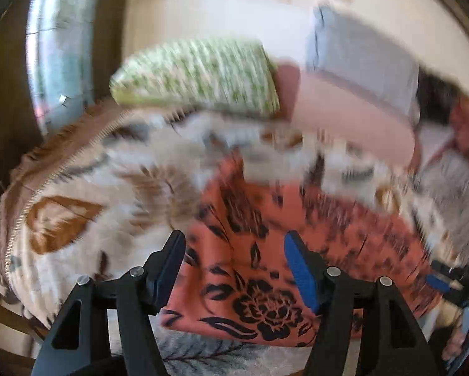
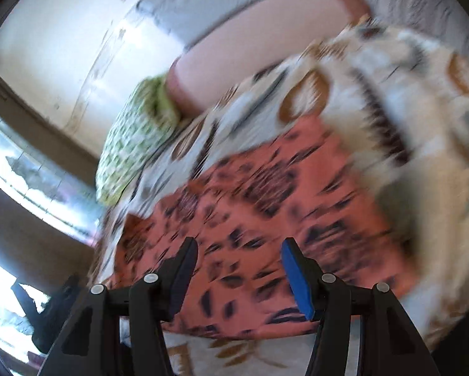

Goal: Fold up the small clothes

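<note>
A coral-red garment with a black flower print [image 1: 265, 269] lies flat on a bed with a cream, brown-leaf bedspread [image 1: 77, 194]. My left gripper [image 1: 234, 244] hovers above the garment's near part, open, with nothing between its blue pads. The other gripper shows at this view's right edge [image 1: 447, 282]. In the right wrist view the same garment [image 2: 265, 203] spreads below my right gripper [image 2: 239, 250], which is open and holds nothing. Both views are blurred by motion.
A green-and-white patterned pillow [image 1: 196, 75] and a pink bolster [image 1: 344, 109] lie at the head of the bed; the pillow [image 2: 134, 138] also shows in the right wrist view. A grey cloth [image 1: 359, 50] leans on the wall. A window [image 2: 21, 181] is at the left.
</note>
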The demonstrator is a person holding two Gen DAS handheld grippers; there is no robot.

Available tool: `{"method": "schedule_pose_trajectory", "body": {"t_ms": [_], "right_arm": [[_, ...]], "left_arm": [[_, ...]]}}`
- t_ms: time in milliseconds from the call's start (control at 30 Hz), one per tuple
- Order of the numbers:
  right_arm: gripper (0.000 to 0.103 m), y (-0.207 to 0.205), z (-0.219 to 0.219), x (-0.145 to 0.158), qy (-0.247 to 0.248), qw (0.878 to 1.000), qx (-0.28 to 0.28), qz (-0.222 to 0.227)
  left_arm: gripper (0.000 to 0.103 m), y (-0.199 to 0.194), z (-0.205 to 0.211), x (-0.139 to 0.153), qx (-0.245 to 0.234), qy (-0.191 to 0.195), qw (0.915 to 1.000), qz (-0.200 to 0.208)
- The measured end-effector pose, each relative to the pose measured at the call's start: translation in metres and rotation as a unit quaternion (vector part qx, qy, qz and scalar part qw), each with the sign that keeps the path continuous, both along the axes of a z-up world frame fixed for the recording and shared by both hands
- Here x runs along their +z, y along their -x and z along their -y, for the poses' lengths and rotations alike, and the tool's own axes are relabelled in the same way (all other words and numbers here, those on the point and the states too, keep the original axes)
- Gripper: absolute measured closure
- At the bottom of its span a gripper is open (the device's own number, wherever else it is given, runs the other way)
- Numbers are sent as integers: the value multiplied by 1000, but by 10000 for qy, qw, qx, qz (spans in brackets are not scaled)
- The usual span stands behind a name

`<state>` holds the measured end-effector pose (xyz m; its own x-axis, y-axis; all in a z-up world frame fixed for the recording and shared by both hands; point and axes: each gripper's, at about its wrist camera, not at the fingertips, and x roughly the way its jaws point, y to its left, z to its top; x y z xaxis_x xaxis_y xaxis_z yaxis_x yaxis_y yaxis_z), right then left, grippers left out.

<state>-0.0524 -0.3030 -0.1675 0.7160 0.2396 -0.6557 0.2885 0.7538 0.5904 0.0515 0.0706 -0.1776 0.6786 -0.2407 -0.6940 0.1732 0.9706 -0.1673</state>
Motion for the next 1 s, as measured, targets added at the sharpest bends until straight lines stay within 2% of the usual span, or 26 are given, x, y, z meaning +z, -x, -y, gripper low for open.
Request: {"method": "schedule_pose_trajectory", "body": {"t_ms": [67,167,233,333,467,567,700,767,833,900,1000], "right_arm": [[44,-6,-19,-13,-107,9996,212,-118],[44,-14,-32,-32,116,9982,466,-349],[44,-13,-26,-49,317,9962,433,-683],[45,-4,-9,-52,67,9980,393,-500],[44,-15,-4,-37,454,9975,291,-457],[44,-38,-5,-22,618,9968,390,-333],[44,-97,-14,-15,760,9952,537,-296],[44,-126,-23,-20,797,9940,634,-399],[44,-154,-27,-29,653,9941,726,-476],[44,-180,-27,-46,602,9924,739,-776],[46,-200,-12,-70,531,9914,630,-1018]], "left_arm": [[37,-20,11,-31,68,-335,9978,-570],[37,-30,6,-61,269,-561,9938,-925],[37,-26,7,-61,219,-696,9946,-740],[37,-23,9,-62,169,-866,9936,-703],[36,-23,8,-64,183,-856,9940,-660],[34,-21,12,-64,156,-940,9936,-607],[30,-23,14,-67,167,-1042,9928,-566],[21,-27,10,-71,274,-1037,9919,-683],[17,-32,0,-76,368,-707,9930,-868],[15,-34,-7,-79,443,-471,9930,-984],[14,-34,-4,-79,405,-594,9930,-934]]}}
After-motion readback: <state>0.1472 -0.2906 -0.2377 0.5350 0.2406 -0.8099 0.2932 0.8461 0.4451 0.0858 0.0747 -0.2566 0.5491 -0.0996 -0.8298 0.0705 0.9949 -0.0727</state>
